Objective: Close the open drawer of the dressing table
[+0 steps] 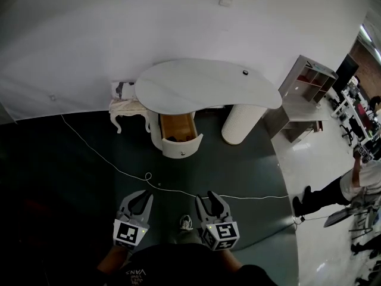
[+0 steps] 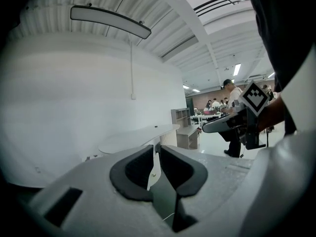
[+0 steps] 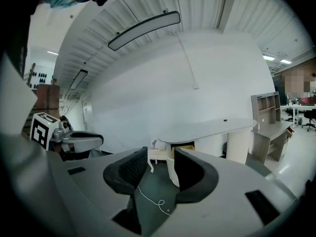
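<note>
The white dressing table (image 1: 208,88) with a curved top stands against the white wall. Its drawer (image 1: 178,137) is pulled out at the front left, showing a wooden inside and a rounded white front with a small knob. Both grippers hover over the dark floor, well short of the table. My left gripper (image 1: 140,200) has its jaws a little apart with nothing held; in its own view (image 2: 157,154) the drawer front (image 2: 153,171) shows through the narrow gap. My right gripper (image 1: 212,202) (image 3: 160,157) is open wider and empty, pointing at the drawer (image 3: 173,168).
A thin white cable (image 1: 119,170) trails across the dark floor between me and the table. A small white stool (image 1: 128,109) stands left of the table, a ribbed round pedestal (image 1: 241,123) under its right end. A grey shelf desk (image 1: 303,94) and a person (image 1: 333,189) are at the right.
</note>
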`<act>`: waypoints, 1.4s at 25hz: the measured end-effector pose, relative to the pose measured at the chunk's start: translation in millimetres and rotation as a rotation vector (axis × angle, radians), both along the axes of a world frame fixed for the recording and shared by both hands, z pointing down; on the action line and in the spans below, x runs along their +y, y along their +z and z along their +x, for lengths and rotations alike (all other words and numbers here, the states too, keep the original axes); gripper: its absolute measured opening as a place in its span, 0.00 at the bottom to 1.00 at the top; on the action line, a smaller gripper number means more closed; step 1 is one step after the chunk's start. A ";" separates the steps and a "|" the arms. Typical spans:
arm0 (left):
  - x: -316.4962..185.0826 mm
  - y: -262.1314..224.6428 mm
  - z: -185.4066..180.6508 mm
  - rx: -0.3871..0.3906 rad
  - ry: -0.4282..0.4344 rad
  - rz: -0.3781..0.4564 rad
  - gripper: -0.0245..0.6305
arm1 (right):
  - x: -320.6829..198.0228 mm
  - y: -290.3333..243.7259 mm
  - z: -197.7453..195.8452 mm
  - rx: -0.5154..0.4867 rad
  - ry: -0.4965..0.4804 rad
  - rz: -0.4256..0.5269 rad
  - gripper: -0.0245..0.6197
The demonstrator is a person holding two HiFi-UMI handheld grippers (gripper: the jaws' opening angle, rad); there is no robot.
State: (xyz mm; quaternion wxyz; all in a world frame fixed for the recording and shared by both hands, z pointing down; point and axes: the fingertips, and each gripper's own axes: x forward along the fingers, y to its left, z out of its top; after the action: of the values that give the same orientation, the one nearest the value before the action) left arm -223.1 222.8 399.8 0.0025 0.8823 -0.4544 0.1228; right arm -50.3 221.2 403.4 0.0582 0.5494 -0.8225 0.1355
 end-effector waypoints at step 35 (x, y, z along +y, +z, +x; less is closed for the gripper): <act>-278.7 49.4 68.9 -0.062 0.070 -0.137 0.22 | -271.2 161.1 31.2 0.139 -0.113 -0.226 0.39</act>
State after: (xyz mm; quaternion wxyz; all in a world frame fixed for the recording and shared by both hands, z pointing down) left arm -154.2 -55.9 449.2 0.0444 0.8912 -0.4136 0.1809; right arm -19.0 -50.0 564.5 0.1842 0.5000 -0.8257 0.1854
